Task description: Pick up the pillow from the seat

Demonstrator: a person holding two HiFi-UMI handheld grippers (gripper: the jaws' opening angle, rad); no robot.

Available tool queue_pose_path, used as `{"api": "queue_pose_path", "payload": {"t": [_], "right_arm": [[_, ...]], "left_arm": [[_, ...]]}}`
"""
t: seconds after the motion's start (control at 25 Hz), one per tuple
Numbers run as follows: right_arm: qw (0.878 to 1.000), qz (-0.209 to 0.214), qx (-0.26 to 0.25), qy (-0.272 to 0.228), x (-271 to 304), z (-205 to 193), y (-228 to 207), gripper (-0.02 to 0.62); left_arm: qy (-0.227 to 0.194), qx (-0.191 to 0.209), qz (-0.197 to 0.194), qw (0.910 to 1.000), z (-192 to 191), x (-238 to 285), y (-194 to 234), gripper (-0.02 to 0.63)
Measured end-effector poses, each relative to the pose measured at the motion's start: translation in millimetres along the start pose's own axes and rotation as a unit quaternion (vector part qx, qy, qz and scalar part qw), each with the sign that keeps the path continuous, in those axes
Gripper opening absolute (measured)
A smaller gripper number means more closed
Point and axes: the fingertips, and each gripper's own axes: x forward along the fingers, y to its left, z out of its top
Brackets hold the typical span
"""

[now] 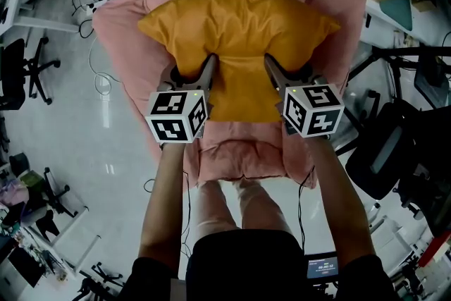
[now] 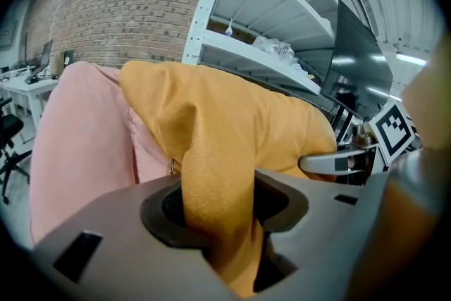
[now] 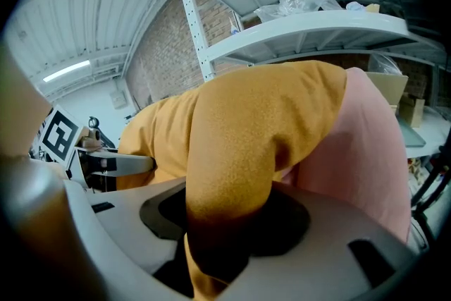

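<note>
Nearest, above the front edge of the pink seat, the left gripper and right gripper each clench a pinched fold of the orange pillow. The pillow lies farther back against the seat's backrest, long axis side to side.

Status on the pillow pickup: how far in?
Done: both grips are made. The left tongs and the right tongs are each shut on a bunched fold of the orange fabric pillow. In hand: its front edge, held at two points. Left: the lift, since the pillow looks to be resting on the pink cushioned seat.
</note>
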Motion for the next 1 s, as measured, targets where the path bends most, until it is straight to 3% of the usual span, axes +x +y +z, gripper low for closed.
{"api": "queue_pose_path", "payload": {"t": [1.0], "right_arm": [[1.0,-0.003,-0.011,-0.006,-8,-2,10,0.189]], "left_arm": [[-0.004,0.001,0.0,1.0,-3,-11,-6,0.17]]}}
